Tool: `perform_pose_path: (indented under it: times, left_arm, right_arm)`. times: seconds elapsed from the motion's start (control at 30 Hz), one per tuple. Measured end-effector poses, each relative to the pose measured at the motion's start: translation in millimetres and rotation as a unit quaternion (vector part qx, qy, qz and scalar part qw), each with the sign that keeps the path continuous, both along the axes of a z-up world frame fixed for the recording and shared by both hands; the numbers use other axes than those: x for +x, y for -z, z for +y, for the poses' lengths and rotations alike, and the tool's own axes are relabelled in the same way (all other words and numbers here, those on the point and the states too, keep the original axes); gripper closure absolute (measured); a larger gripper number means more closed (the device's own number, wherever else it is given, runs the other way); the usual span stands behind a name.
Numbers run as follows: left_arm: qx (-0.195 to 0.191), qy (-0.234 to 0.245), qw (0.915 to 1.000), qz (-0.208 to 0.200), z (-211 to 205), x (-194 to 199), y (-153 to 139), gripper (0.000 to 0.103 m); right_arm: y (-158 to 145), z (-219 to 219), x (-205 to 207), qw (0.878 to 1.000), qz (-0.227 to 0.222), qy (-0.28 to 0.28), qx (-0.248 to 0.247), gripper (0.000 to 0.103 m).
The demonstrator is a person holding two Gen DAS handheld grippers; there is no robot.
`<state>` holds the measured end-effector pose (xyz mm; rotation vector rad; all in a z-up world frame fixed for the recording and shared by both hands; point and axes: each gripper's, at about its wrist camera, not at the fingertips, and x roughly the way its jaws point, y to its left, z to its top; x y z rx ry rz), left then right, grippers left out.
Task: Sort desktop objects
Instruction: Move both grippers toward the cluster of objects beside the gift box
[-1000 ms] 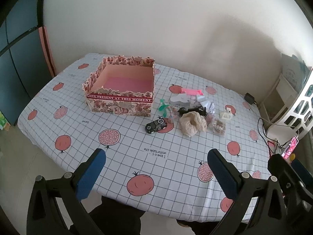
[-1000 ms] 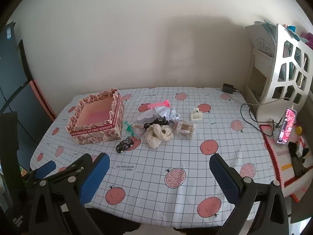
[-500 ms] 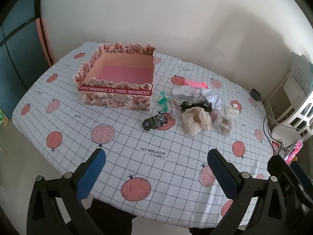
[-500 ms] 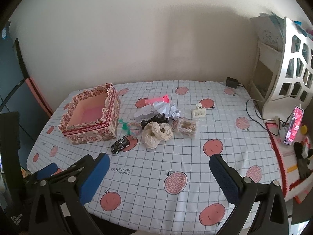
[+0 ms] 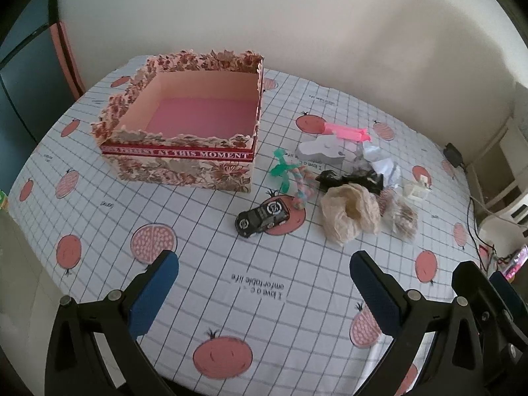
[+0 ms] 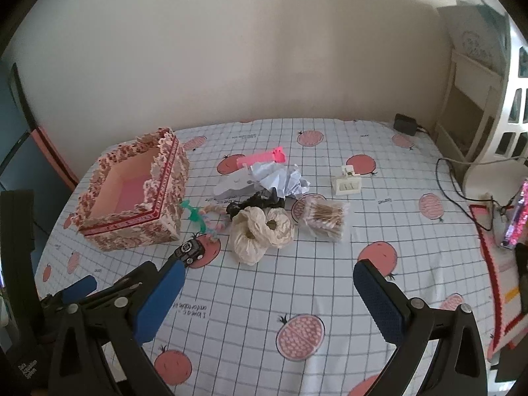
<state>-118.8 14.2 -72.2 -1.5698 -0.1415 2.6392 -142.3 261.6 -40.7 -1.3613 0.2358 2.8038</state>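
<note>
You hold each hand-held gripper, left (image 5: 264,292) and right (image 6: 267,300), wide open and empty above the worktop (image 5: 204,264). The toy car (image 5: 262,218) sits beside the empty flowered box (image 5: 184,168), ready for sorting.

Left wrist view: looking down from above the table's near edge, facing the floral box (image 5: 184,138) and toy car (image 5: 262,218) at closer range. Right wrist view: sitting further right and back, facing the same box (image 6: 132,198) and car (image 6: 189,251); both are sharing the central clutter.
</note>
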Motion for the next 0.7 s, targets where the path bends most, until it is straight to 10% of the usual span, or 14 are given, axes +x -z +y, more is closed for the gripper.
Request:
perform_pose_path:
  times: [0.7]
  left_arm:
    - [0.002, 0.004, 0.9986, -0.053, 25, -87, 52, 0.000]
  right_arm:
    - [55, 13, -84, 0.999, -0.027, 0.012, -0.017, 0.000]
